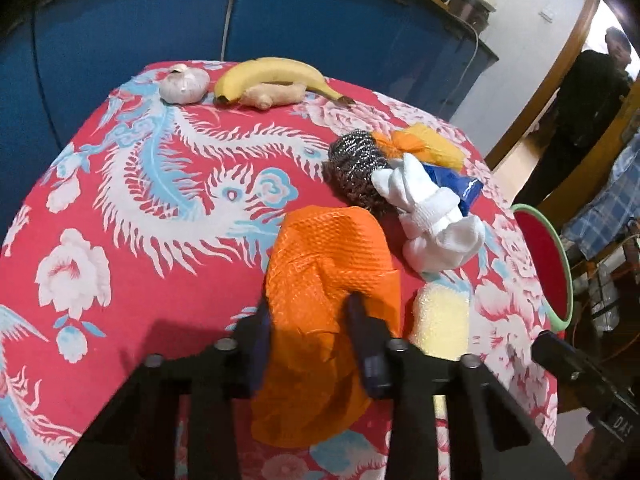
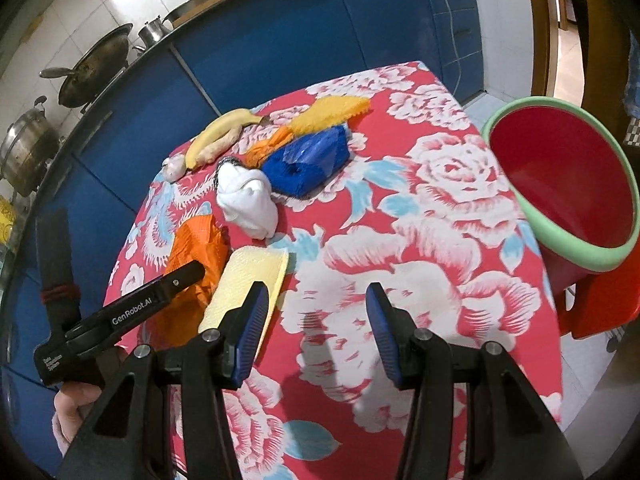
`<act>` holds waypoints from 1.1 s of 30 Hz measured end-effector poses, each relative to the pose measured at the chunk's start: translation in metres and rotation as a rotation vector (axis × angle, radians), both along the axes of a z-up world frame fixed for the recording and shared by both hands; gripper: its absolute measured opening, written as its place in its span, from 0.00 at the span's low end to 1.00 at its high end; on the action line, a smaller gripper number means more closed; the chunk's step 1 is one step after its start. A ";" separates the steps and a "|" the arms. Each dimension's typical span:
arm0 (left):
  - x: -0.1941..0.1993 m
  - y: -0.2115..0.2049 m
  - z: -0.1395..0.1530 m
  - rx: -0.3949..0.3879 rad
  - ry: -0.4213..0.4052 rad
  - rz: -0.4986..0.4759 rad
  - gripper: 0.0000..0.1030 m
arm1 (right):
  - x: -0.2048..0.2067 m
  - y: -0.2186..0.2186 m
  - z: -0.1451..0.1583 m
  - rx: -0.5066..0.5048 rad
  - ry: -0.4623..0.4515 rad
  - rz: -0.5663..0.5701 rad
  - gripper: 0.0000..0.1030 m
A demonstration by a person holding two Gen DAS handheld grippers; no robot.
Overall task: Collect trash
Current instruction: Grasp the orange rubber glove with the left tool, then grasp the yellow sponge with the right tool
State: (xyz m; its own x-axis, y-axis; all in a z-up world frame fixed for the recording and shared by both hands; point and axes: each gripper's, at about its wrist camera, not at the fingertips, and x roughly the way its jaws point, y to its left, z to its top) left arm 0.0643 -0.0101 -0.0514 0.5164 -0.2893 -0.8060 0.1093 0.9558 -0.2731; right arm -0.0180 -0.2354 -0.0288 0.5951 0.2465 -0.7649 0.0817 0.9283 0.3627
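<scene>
My left gripper (image 1: 310, 308) is shut on an orange foam net wrap (image 1: 324, 264), which lies on the red flowered tablecloth (image 1: 140, 200); the wrap also shows in the right wrist view (image 2: 196, 248). Beside it lies a pale yellow foam sheet (image 1: 440, 320), also in the right wrist view (image 2: 248, 280). Further off lie a white sock (image 2: 248, 200), a blue wrapper (image 2: 308, 164), a steel scourer (image 1: 356, 164) and orange-yellow netting (image 2: 320, 118). My right gripper (image 2: 316, 300) is open and empty over the cloth. A red bin with a green rim (image 2: 568, 188) stands at the table's right edge.
A banana (image 1: 272, 76), a ginger root (image 1: 272, 96) and a garlic bulb (image 1: 184, 84) lie at the far edge of the table. Blue cabinets (image 2: 280, 40) stand behind. Pots sit on the counter (image 2: 92, 68). A person (image 1: 592, 92) stands in the doorway.
</scene>
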 end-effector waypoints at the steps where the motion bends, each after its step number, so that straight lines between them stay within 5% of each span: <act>1: 0.001 0.000 -0.001 -0.008 0.004 -0.007 0.13 | 0.001 0.002 -0.001 0.000 0.003 0.004 0.51; 17: -0.011 0.062 0.039 -0.074 -0.134 0.102 0.06 | 0.018 0.050 -0.015 -0.050 0.035 0.090 0.52; 21: -0.012 0.076 0.039 -0.078 -0.141 0.138 0.06 | 0.024 0.059 -0.017 -0.074 0.032 0.076 0.65; 33: -0.010 0.085 0.030 -0.091 -0.120 0.159 0.06 | 0.032 0.085 -0.028 -0.171 0.026 0.118 0.72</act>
State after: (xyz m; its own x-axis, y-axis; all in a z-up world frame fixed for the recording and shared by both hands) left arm 0.0539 0.0750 -0.0211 0.6518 -0.2654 -0.7104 -0.0038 0.9356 -0.3530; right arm 0.0142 -0.1501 -0.0572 0.5496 0.1789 -0.8161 -0.0245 0.9798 0.1983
